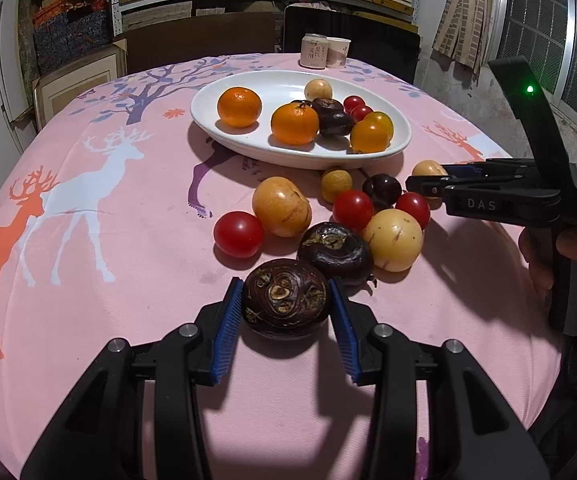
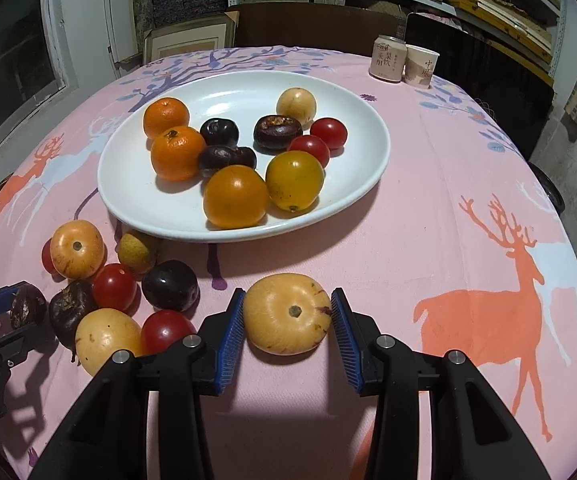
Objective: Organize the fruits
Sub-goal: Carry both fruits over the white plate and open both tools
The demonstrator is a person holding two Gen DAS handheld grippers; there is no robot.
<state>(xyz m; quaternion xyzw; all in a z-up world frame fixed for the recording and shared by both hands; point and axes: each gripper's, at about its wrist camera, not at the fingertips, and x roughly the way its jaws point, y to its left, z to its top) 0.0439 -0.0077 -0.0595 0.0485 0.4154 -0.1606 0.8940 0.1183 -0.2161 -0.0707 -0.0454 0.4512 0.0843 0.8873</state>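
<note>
Left wrist view: the left tongs (image 1: 286,306) clench a dark brown wrinkled round fruit (image 1: 285,298) on the pink deer-print counter (image 1: 128,240). Right tongs (image 2: 288,316) grip a pale yellow round fruit (image 2: 287,313); the white oval plate (image 2: 368,184) of fruit lies at twelve o'clock.

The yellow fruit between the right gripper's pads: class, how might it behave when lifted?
The yellow fruit looks round and smooth, so it could roll or slip if released. Its unbroken skin suggests it's firm. The ribbed pads probably help hold it.
</note>
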